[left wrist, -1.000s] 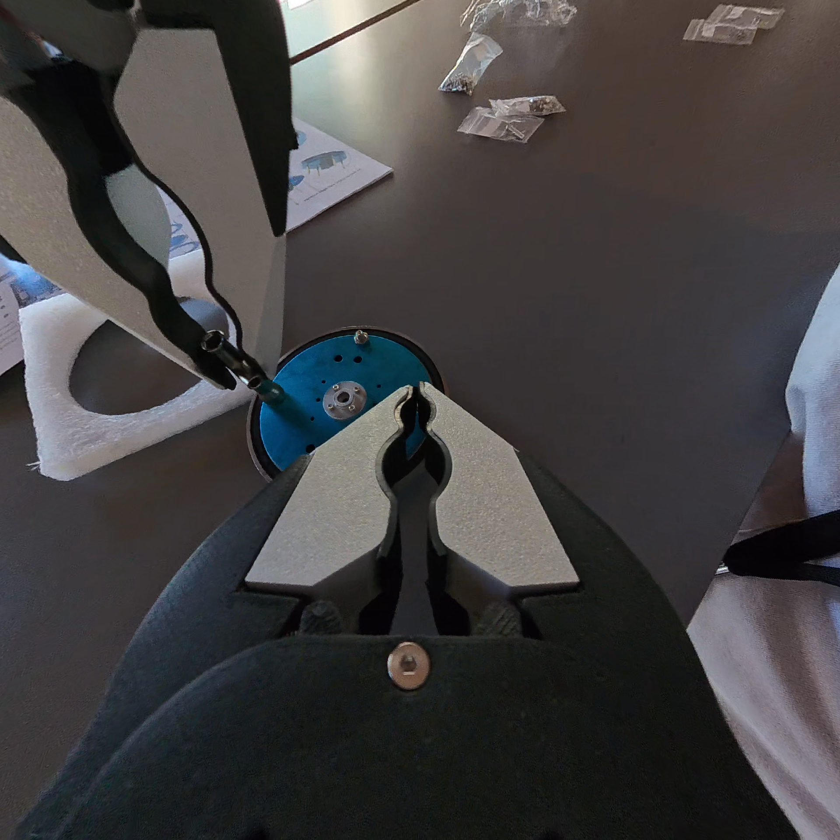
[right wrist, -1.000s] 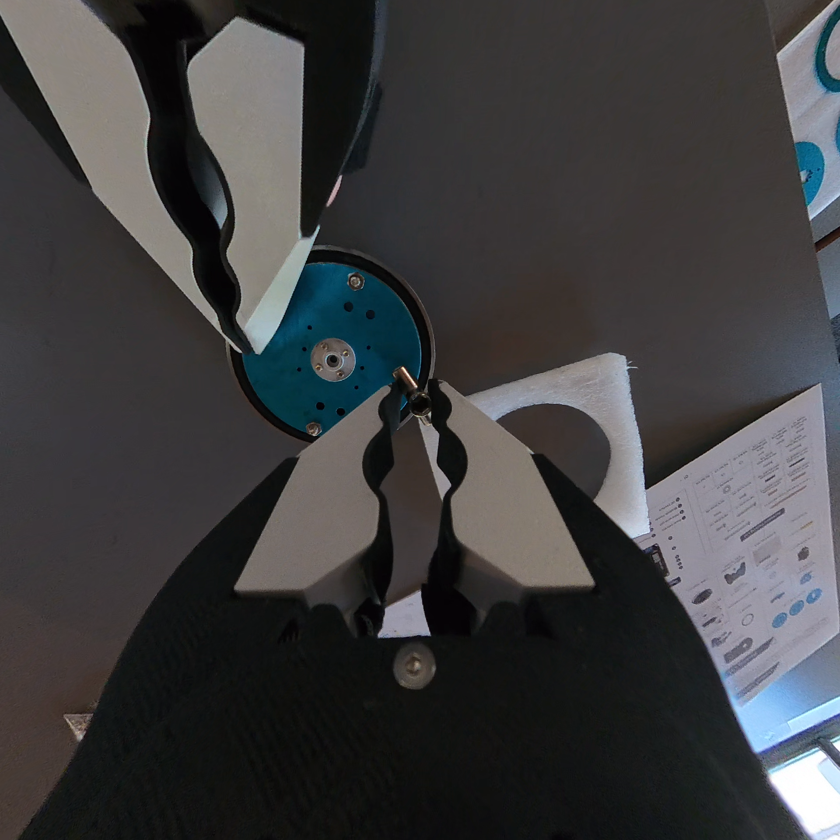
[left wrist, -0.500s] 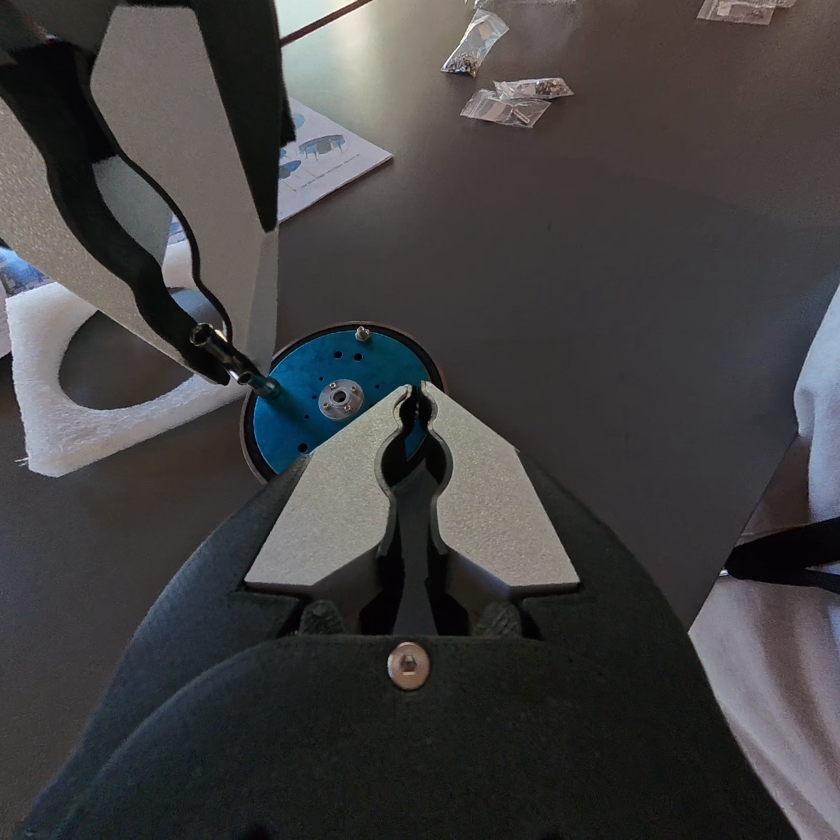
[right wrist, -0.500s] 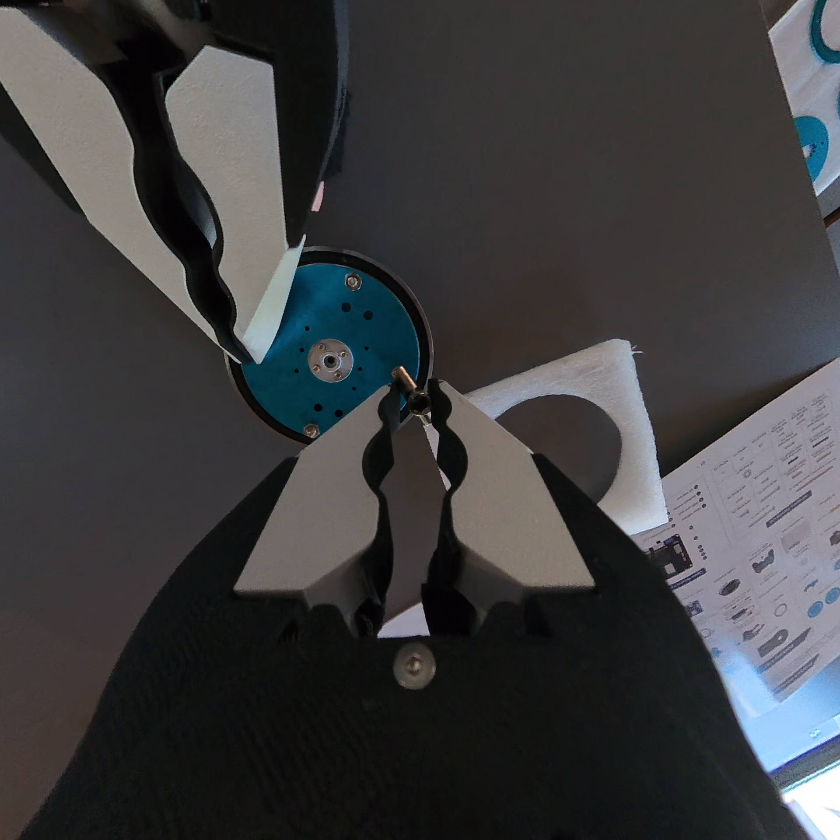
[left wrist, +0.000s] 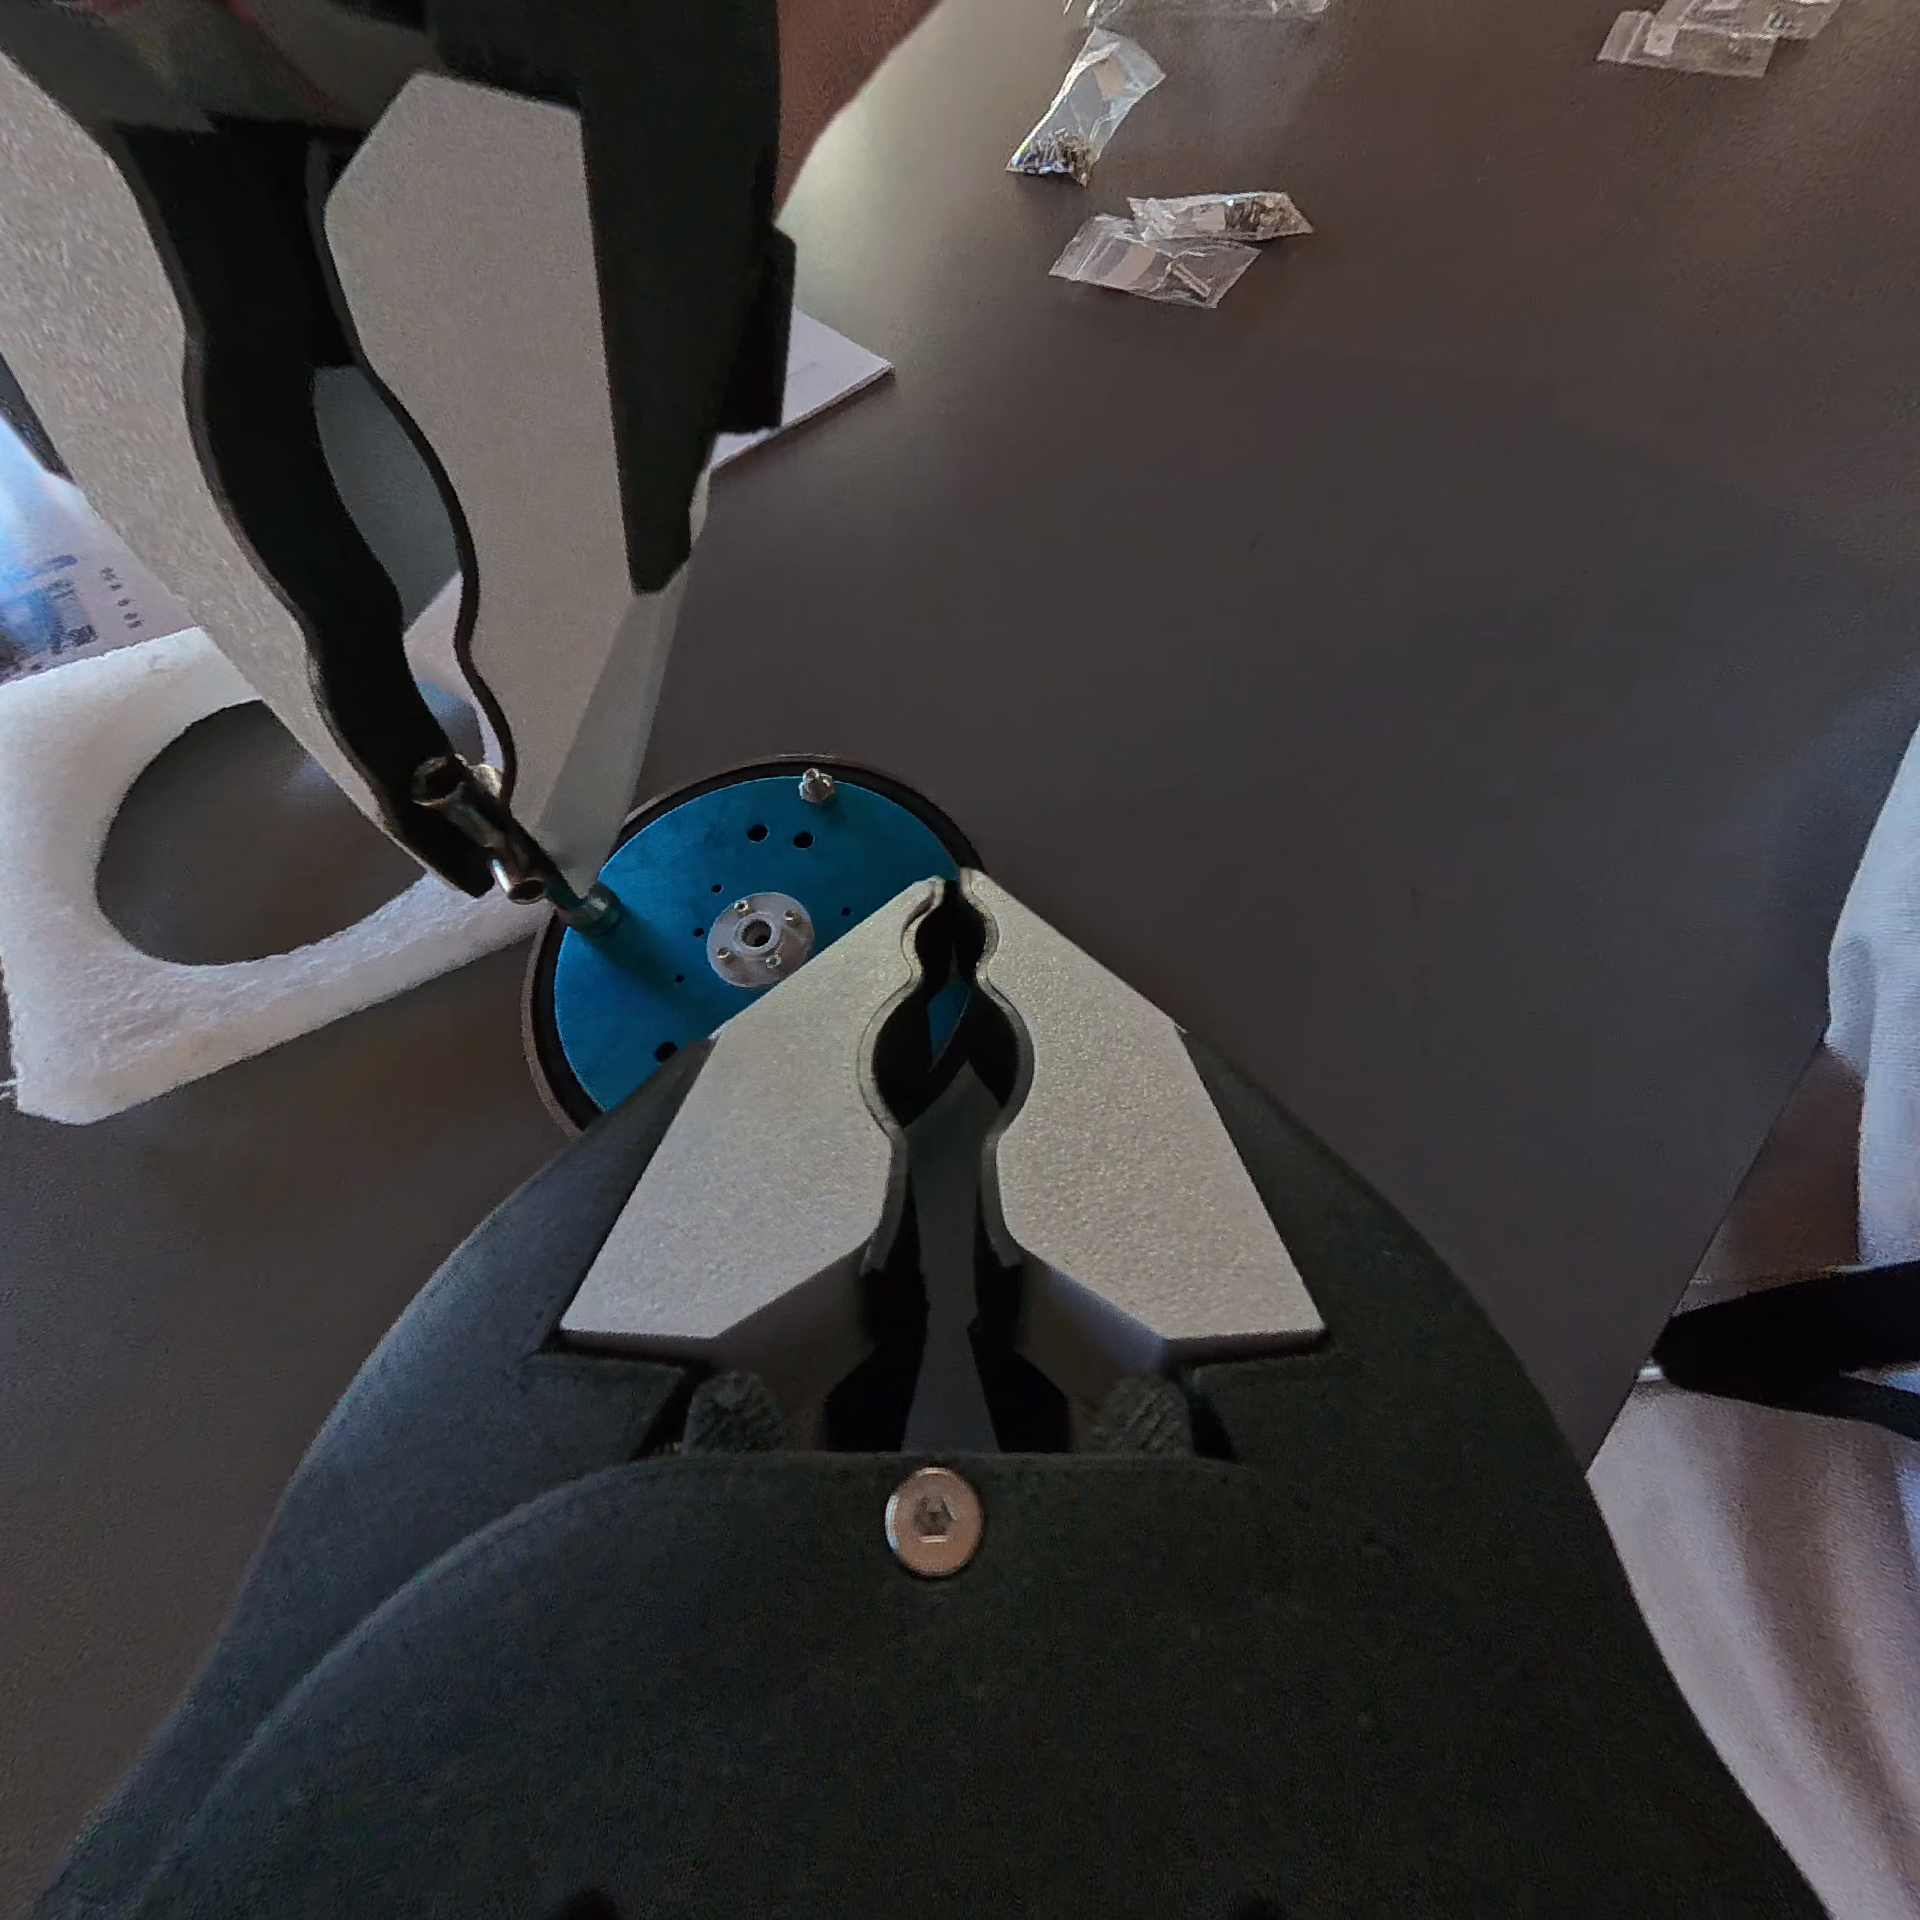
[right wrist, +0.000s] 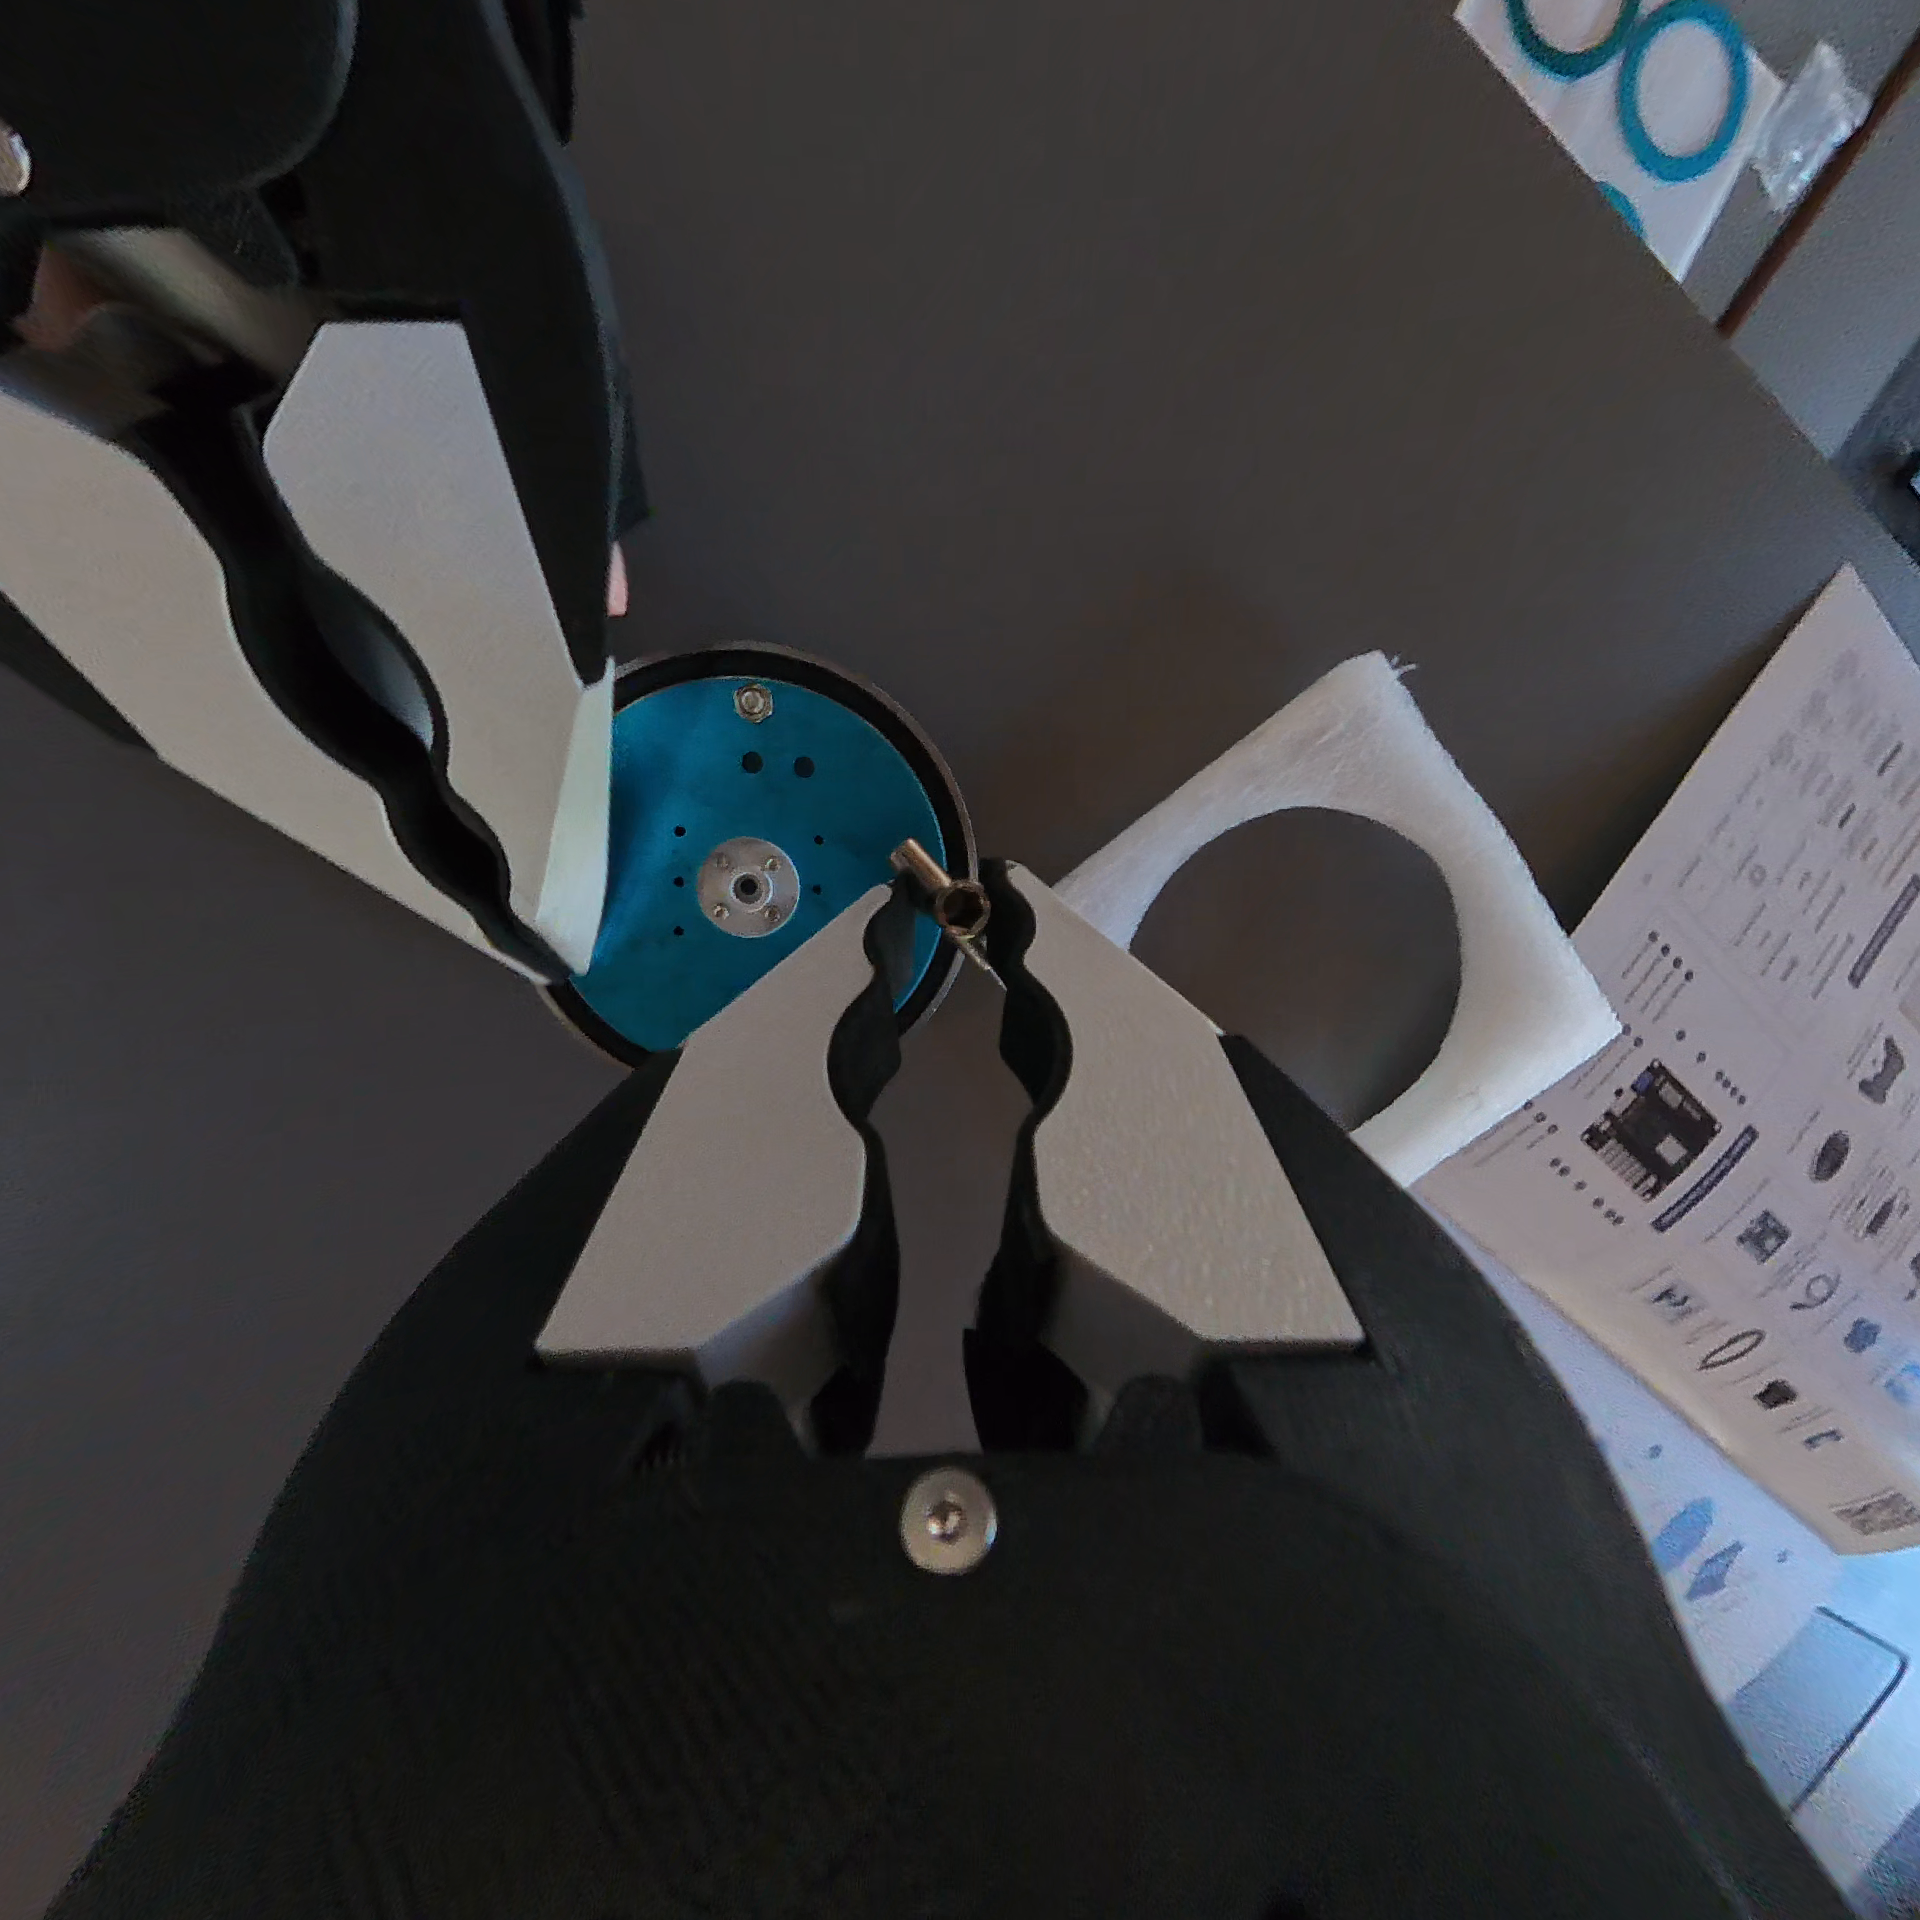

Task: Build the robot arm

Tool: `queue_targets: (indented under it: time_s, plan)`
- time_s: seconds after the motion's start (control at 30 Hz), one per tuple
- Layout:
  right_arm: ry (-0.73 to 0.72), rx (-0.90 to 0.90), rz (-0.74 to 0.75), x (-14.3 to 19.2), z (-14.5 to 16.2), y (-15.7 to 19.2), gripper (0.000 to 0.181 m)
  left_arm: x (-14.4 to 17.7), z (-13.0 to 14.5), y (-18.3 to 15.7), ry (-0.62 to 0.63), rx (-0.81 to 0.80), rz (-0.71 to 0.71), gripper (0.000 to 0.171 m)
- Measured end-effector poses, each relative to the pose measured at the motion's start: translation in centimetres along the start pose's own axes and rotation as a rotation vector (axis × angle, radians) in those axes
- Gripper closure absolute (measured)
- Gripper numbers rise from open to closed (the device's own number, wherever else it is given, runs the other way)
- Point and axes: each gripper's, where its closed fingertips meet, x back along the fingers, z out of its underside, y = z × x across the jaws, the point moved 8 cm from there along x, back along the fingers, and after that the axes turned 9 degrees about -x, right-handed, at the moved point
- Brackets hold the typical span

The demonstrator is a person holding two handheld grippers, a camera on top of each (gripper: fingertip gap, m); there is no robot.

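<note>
Jaws of left gripper (left wrist: 951, 883) pressed together, tips on blue disc (left wrist: 675, 914) rim; jaws of right gripper (right wrist: 948, 883) pinching metal socket driver (right wrist: 940, 896), tip seated at disc's opposite rim, beside white foam block (left wrist: 156, 997), well inside tabletop (left wrist: 1299, 727) edge.

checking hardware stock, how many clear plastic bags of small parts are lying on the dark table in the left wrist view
4 at least: one clear bag at the top centre, two overlapping bags below it, and one at the top right edge. More seem cut off by the frame's top.
</note>
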Motion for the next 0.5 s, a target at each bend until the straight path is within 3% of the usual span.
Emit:
queue_targets:
  time_s: [0.3, 0.43, 0.5]
  plan:
    - [-0.059, -0.2, 0.109, 0.1, 0.8, 0.4, 0.168, -0.4, -0.1, -0.1, 0.007, 0.013, 0.033, 0.171]
    - [-0.06, -0.116, 0.142, 0.1, 0.8, 0.7, 0.168, -0.2, -0.2, 0.1, -0.006, 0.031, 0.017, 0.171]
    - [-0.056, -0.107, 0.139, 0.1, 0.9, 0.7, 0.169, 0.6, -0.5, 0.4, -0.09, 0.07, 0.018, 0.171]
